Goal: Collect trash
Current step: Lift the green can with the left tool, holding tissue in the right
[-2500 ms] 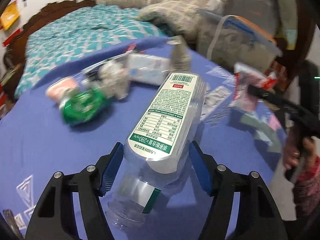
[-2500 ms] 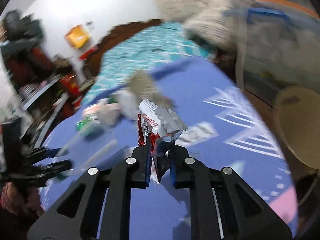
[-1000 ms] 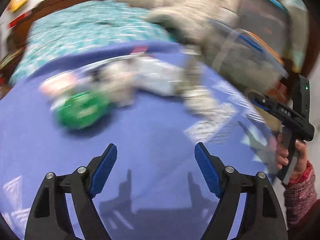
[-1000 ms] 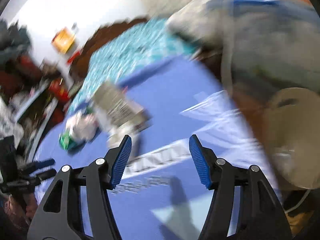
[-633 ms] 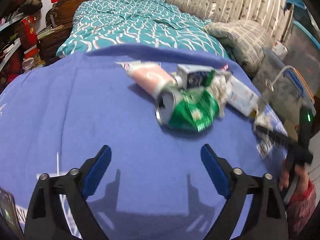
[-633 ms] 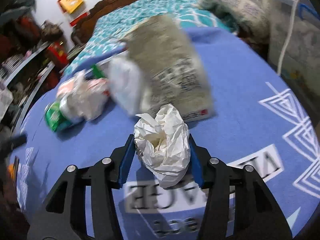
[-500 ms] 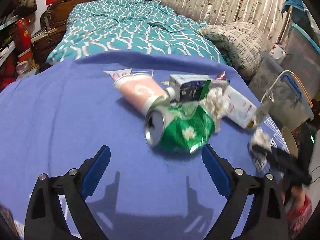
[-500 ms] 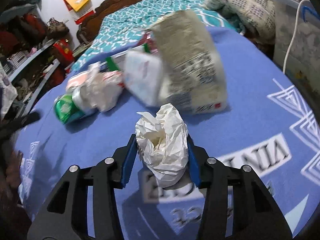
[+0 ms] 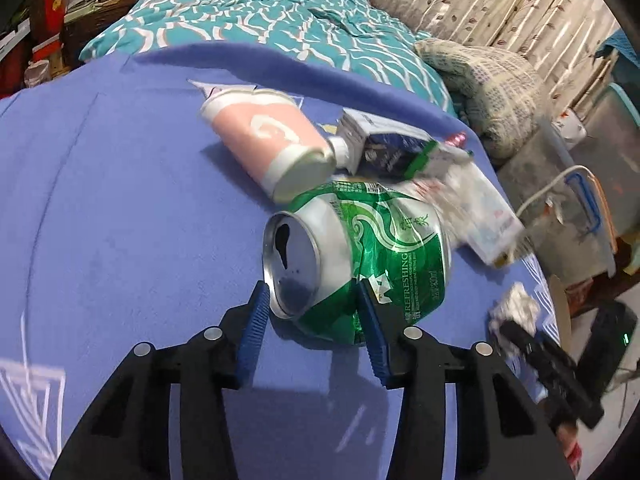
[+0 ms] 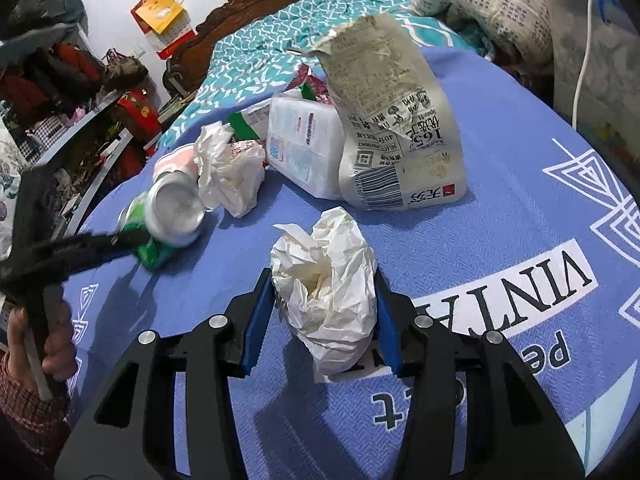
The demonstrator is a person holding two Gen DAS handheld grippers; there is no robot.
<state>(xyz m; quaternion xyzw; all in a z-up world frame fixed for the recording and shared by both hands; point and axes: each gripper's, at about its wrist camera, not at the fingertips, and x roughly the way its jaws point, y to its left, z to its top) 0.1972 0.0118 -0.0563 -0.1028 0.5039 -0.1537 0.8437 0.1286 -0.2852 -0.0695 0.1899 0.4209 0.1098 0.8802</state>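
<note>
Both my tools have closed in: left gripper (image 9: 310,316) pinches the green can (image 9: 360,256), right gripper (image 10: 322,322) clamps the crumpled tissue (image 10: 326,288). I squeeze gently, then lift straight.

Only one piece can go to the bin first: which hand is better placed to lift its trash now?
Probably right: the right gripper brackets the crumpled tissue centrally. The left gripper catches only the crushed green can's near end.
</note>
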